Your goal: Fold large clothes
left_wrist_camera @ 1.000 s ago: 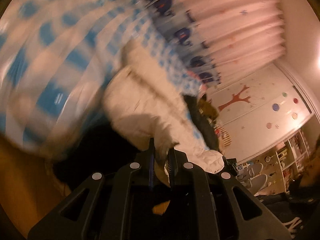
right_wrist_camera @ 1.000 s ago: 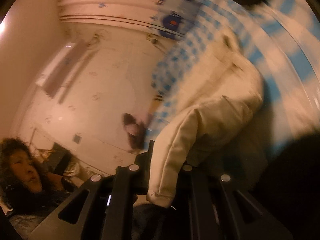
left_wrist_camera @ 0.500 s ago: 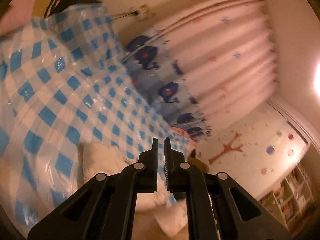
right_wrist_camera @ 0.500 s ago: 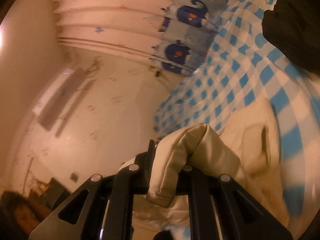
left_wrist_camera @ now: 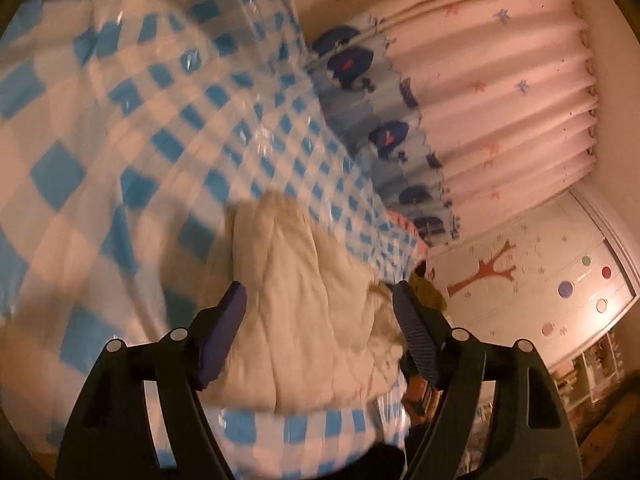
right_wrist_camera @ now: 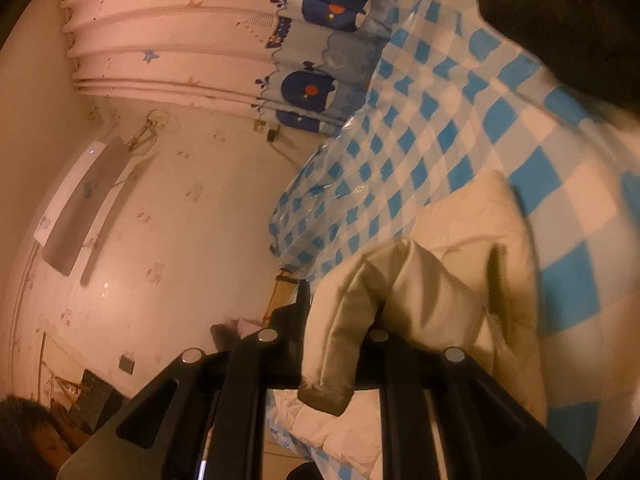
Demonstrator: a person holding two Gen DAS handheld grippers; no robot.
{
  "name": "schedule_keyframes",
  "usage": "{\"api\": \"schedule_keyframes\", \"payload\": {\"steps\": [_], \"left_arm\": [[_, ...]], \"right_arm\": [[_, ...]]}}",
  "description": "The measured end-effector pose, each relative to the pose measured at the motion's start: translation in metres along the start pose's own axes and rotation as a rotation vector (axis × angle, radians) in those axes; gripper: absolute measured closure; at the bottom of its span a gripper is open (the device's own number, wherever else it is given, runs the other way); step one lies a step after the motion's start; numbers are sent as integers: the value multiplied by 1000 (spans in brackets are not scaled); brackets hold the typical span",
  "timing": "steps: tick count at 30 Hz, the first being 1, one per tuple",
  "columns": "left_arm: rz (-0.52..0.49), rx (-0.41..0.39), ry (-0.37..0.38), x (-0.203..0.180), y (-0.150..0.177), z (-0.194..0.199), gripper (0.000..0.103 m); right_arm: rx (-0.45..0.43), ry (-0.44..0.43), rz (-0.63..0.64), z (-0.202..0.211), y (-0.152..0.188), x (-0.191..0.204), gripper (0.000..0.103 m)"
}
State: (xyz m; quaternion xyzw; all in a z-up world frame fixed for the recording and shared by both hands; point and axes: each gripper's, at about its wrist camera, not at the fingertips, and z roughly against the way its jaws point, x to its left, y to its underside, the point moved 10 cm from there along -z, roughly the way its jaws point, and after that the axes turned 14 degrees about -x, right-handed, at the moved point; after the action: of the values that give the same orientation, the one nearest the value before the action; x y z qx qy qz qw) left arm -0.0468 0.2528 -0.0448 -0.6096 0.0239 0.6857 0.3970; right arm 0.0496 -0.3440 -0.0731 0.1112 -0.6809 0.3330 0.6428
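Note:
A cream quilted garment (left_wrist_camera: 312,320) lies on a surface covered by a blue-and-white checked plastic sheet (left_wrist_camera: 152,128). My left gripper (left_wrist_camera: 320,300) is open, its two fingers spread wide on either side of the garment, just above it. In the right wrist view my right gripper (right_wrist_camera: 340,308) is shut on a cuffed end of the same cream garment (right_wrist_camera: 360,308), which drapes over the fingers and trails back onto the checked sheet (right_wrist_camera: 460,128).
A pink curtain with blue whales (left_wrist_camera: 460,100) hangs behind the surface. A dark garment (right_wrist_camera: 568,20) lies at the sheet's far corner. A wall air conditioner (right_wrist_camera: 80,204) and a person's head (right_wrist_camera: 28,440) show at the left.
My left gripper, shut half a second ago, has opened wide and dropped over the cream garment. My right gripper keeps its hold on the cuff and has shifted little.

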Motion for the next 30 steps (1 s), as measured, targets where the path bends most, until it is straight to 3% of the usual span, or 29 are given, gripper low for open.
{"api": "schedule_keyframes", "payload": {"steps": [4,11,17,19,20,21,24,30], "left_arm": [[-46,25,-1,-7,2,-21,26],[-219,199,-63,6,1,-113,26],[-328,301,-100,17,17,-154,25],[-387,309,-137,17,21,-160,55],[-419,336,-195,24,25,-165,84],[-430,356,-264,33,27,-168,90],[-434,332,-262,32,24,-163,95],[-424,202,-245,13,4,-138,98]], "right_arm": [[1,17,45,2,-1,15,88],[6,37,62,4,1,20,88],[19,56,59,-1,-3,8,88],[20,60,60,-3,-3,6,88],[20,60,59,-3,-3,6,88],[20,58,60,-3,-3,6,88],[16,48,60,0,-1,8,88],[7,33,64,9,-3,14,88]]}}
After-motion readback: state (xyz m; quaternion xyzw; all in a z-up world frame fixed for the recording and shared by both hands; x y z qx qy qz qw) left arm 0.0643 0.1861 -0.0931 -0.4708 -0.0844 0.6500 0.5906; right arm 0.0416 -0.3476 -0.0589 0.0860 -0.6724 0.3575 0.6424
